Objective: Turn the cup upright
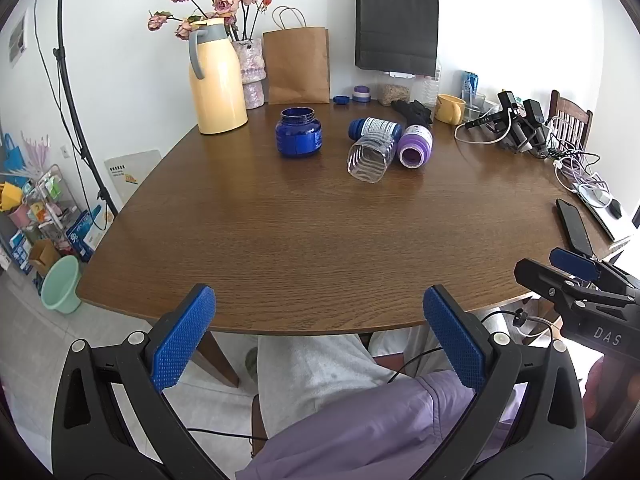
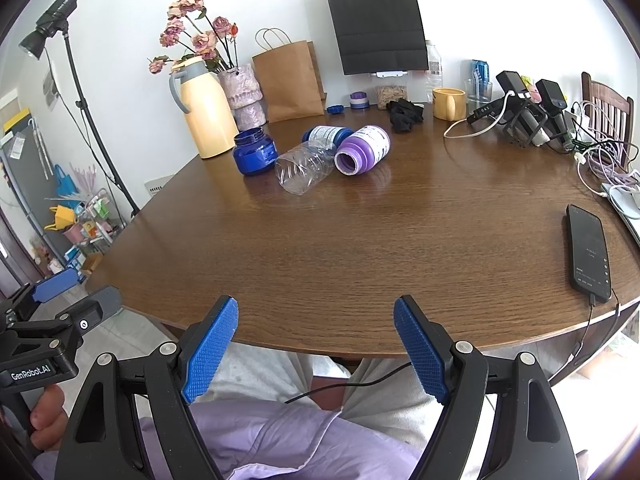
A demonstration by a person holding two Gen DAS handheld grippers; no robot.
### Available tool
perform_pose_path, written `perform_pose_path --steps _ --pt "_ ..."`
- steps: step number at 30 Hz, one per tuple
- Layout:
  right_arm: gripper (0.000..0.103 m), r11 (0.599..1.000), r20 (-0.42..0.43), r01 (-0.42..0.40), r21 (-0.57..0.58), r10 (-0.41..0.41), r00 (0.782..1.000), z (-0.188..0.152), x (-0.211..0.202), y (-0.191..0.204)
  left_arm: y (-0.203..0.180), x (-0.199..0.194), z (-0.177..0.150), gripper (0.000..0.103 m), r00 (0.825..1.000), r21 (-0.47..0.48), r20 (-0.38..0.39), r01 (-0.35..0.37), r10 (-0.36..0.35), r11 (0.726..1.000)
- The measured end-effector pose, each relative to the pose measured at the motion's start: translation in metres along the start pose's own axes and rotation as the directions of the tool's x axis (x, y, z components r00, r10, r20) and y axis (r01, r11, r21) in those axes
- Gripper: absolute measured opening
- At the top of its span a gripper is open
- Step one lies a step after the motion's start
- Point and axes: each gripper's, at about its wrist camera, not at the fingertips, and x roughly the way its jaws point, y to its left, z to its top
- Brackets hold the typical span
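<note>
Bottles: three toppled; jar: one upright

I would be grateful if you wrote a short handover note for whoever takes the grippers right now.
Left gripper: open, empty, held at the near table edge.
Right gripper: open, empty, also at the near edge.
Clear cup: lying on its side mid-table, open end toward us, touching the tipped purple bottle and a tipped blue bottle behind it. The blue jar stands upright to its left.
Done: nothing; the cup is untouched.
Left: reach in, grip the cup, turn it upright, release. Probably easiest with the right gripper; mind the neighbouring bottles.
</note>
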Motion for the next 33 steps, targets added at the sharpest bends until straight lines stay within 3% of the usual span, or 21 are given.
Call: perform_pose_path --steps 33 --pt "0.084 1.0 -0.008 0.003 0.005 -0.003 1.0 -0.0059 0.0059 -0.0005 -0.0026 0.0066 -0.0058 0.103 1.0 0.005 -0.008 0.003 -0.003 1.0"
